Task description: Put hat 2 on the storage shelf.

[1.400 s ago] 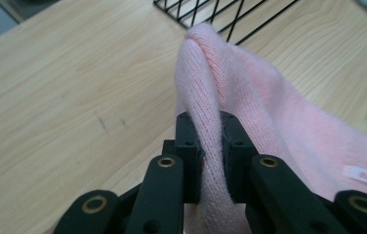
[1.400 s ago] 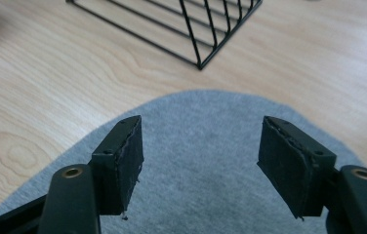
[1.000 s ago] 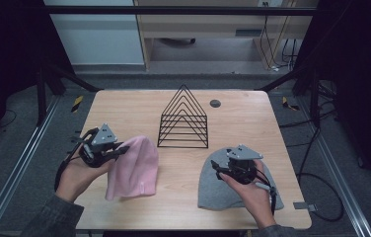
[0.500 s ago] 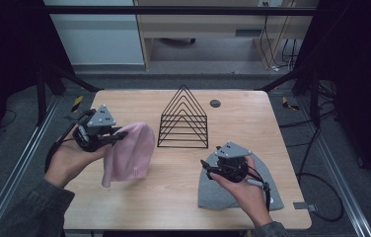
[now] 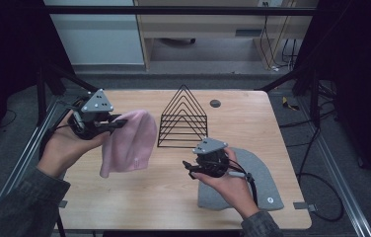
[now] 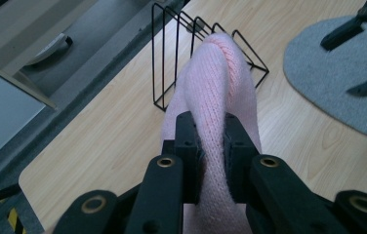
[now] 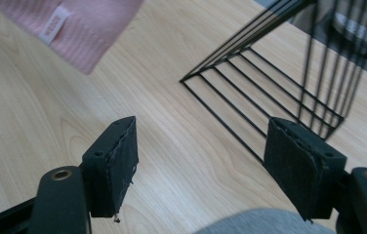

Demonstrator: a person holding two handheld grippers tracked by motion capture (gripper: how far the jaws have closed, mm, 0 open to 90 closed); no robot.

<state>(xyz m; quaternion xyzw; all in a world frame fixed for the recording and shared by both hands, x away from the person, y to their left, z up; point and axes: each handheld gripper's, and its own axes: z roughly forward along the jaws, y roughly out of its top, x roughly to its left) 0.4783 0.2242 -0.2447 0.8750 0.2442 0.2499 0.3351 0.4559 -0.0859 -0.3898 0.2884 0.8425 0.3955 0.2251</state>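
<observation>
Pink knitted wool is hanging from the left gripper (image 5: 117, 123), whose two black jaws are pinching a fold of the pink beanie (image 5: 128, 143) tight between their pads; the hat is drooping down from there, lifted off the wooden table (image 5: 139, 197), with its lower edge showing a small white label in the right gripper view. The person's left hand (image 5: 65, 145) is holding that gripper up over the left part of the table, near the black wire rack (image 5: 183, 118).

The rack is standing upright in the middle of the table, its triangular wire loops lined up one behind another, and it is sitting between the raised beanie and the far right part of the tabletop. A small dark round disc (image 5: 215, 103) is lying just behind the rack.

The right gripper (image 5: 189, 167) is hovering low over the table in front of the rack, its jaws spread wide apart with nothing between them but bare wood and the rack's base wires beyond. Right under and behind that hand a grey beanie (image 5: 257, 182) is lying flat on the table, close to the right front edge, well apart from the pink one
</observation>
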